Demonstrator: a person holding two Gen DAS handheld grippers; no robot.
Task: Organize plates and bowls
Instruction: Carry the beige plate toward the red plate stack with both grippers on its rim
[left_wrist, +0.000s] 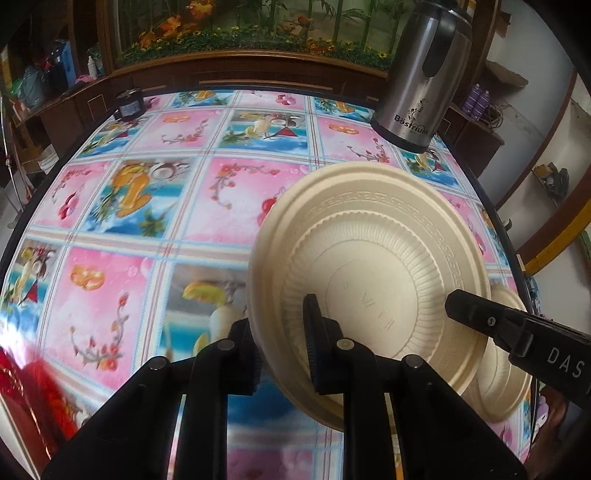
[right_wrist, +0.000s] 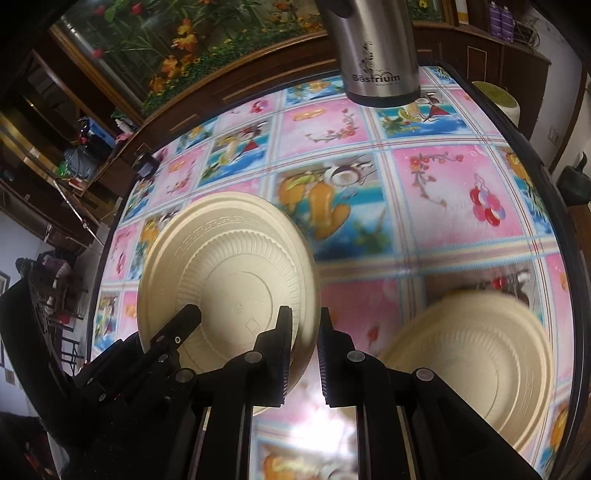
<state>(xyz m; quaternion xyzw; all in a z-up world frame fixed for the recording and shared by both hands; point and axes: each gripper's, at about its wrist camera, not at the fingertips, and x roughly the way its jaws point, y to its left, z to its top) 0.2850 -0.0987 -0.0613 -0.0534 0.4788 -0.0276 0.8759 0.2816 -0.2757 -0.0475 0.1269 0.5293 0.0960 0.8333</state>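
Observation:
A cream ribbed plate (left_wrist: 373, 258) hangs tilted above the table, held by both grippers at opposite rims. In the left wrist view my left gripper (left_wrist: 277, 317) is shut on the plate's left rim, one finger under it and one on its face. My right gripper (left_wrist: 469, 310) reaches in from the right onto the far rim. In the right wrist view my right gripper (right_wrist: 304, 314) is shut on the right rim of the same plate (right_wrist: 225, 273), with the left gripper (right_wrist: 184, 321) at its other side. A second cream dish (right_wrist: 476, 362), blurred, lies on the table to the right.
The round table (left_wrist: 147, 221) wears a glossy pink and blue patterned cloth. A steel thermos flask (left_wrist: 424, 77) stands at the far right edge. A small dark jar (left_wrist: 129, 105) sits at the far left edge. Something red (left_wrist: 33, 387) lies at the near left.

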